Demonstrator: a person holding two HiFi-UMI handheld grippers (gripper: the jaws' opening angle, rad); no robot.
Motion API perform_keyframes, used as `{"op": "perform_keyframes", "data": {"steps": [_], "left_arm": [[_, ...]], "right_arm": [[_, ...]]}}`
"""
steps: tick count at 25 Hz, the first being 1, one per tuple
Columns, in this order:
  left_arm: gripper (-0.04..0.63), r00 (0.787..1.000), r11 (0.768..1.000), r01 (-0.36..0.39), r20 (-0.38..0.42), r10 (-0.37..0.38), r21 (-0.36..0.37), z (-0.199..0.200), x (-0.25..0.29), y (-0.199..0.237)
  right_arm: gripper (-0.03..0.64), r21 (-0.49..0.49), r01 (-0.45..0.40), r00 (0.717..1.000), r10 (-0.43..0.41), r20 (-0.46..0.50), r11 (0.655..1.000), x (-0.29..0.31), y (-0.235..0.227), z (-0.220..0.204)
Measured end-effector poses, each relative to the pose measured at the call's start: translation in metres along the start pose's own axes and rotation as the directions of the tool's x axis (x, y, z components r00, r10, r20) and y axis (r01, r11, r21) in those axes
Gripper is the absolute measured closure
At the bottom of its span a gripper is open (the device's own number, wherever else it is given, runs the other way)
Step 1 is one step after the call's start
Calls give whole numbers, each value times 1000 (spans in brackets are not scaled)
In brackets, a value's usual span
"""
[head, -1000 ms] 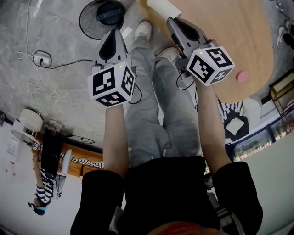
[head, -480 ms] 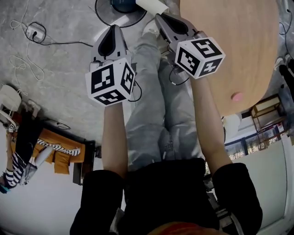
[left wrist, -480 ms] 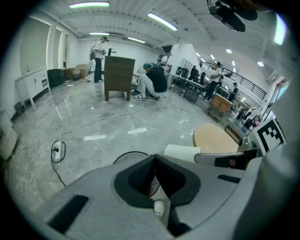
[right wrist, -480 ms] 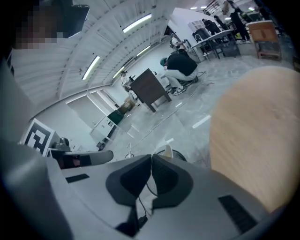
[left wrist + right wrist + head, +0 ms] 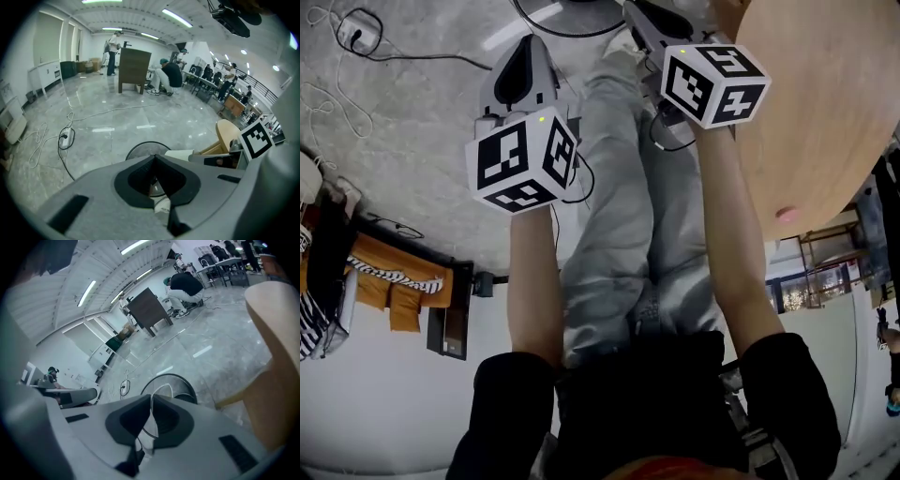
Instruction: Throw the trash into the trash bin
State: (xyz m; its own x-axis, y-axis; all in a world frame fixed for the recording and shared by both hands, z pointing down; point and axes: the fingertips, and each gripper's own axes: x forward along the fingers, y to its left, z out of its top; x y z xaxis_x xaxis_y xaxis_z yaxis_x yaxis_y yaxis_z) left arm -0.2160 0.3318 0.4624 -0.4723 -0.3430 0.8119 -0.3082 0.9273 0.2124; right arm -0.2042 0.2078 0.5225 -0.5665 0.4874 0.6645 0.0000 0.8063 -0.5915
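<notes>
At the bottom of the head view: black top, grey trouser legs (image 5: 619, 225) running up the middle, and a bare forearm on each side reaching toward the top edge.

Close to the lens, left gripper (image 5: 153, 159): I read the jaws as closed, tips touching, with nothing pinched that I can make out.

Right gripper (image 5: 150, 399): jaws closed on a piece of white paper (image 5: 180, 154). In its own view the paper is a thin pale edge between the pads. In the left gripper view it is a flat cream tab sticking out ahead of the right gripper, right of centre.

Just beyond both sets of jaw tips, centre frame, the black-rimmed trash bin (image 5: 186, 394) stands on the grey polished floor (image 5: 117, 117). It is near the edge of the round wooden table (image 5: 825, 112), which fills the upper right of the head view.

Further out, at left of the left gripper view: a power strip (image 5: 65, 138) with loose cable.

Far back, upper centre: a brown cabinet (image 5: 134, 69) with a crouching person (image 5: 169, 75) beside it.
</notes>
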Motion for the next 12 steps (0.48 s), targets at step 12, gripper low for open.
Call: {"op": "perform_keyframes", "data": {"steps": [12], "left_arm": [[588,997,993,78,-27,-76,88,23,-3,-33]], "right_arm": [[600,45,47,999,-47,2,998,-24,-1,-4]]}}
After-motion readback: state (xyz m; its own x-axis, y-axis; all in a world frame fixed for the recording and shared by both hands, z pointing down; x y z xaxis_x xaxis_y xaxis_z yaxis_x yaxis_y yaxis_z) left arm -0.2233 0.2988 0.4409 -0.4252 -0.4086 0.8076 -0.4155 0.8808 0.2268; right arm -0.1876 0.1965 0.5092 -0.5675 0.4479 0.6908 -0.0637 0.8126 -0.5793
